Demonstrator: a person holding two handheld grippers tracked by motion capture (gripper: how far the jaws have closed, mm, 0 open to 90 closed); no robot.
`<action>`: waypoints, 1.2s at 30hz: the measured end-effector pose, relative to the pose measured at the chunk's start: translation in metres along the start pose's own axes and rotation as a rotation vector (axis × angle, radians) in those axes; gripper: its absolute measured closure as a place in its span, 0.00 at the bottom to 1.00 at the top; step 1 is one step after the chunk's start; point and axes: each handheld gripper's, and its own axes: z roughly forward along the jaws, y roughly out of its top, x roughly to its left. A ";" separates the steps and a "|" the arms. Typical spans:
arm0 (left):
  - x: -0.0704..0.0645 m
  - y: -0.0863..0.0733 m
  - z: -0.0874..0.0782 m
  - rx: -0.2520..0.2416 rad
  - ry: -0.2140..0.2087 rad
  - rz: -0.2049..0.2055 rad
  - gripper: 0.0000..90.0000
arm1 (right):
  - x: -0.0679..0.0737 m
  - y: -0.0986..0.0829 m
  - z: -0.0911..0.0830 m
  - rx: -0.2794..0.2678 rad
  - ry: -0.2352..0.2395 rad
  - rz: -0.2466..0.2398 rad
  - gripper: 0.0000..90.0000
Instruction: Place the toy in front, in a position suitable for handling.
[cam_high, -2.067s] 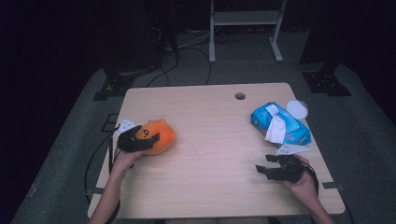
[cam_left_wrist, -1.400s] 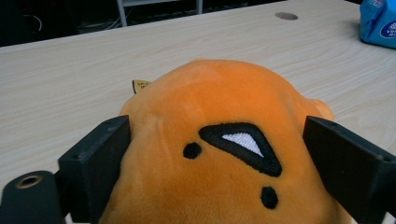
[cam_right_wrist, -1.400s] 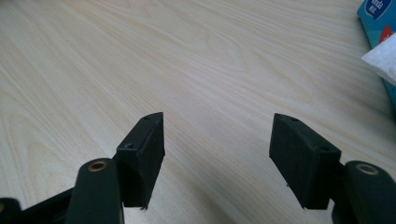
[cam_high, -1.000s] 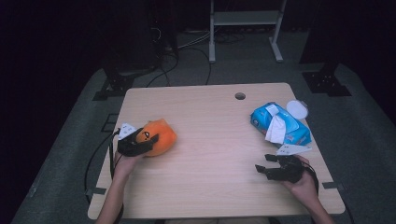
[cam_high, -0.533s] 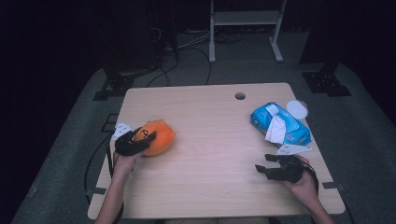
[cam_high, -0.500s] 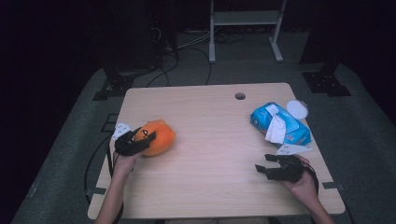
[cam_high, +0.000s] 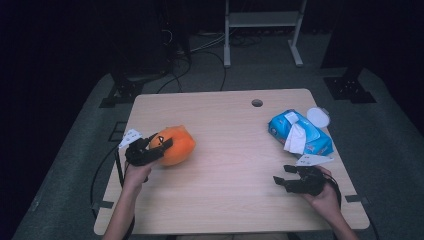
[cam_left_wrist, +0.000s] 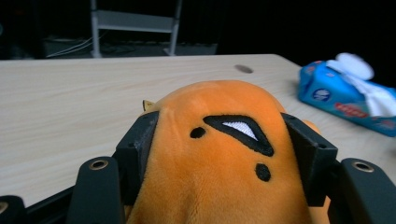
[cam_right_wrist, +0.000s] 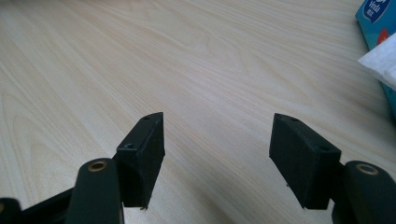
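Your left gripper (cam_high: 159, 145) clamps the orange plush toy (cam_high: 175, 145) at the table's (cam_high: 220, 120) left side, your right gripper (cam_high: 282, 175) gapes wide and empty near the blue wipes pack (cam_high: 300, 132).

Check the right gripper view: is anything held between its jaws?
No. The right gripper stands with its jaws wide apart over bare table, nothing between them; the blue wipes pack lies off to the side.

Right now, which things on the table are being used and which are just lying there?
Being used:
- orange plush toy, squeezed in the left gripper

Just lying about:
- blue pack of wipes, a white wipe sticking out
- white round lid beside the pack
- right gripper, open over bare table, holding nothing
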 end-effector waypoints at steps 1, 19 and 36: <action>-0.004 0.001 0.001 -0.002 -0.011 0.002 0.40 | 0.000 0.000 0.000 -0.001 -0.001 -0.001 0.38; -0.095 0.001 0.032 0.057 -0.259 0.153 0.40 | -0.002 0.000 -0.003 -0.010 -0.003 -0.001 0.38; -0.157 -0.023 0.059 0.103 -0.445 0.205 0.40 | -0.005 -0.001 -0.004 -0.009 -0.010 0.002 0.38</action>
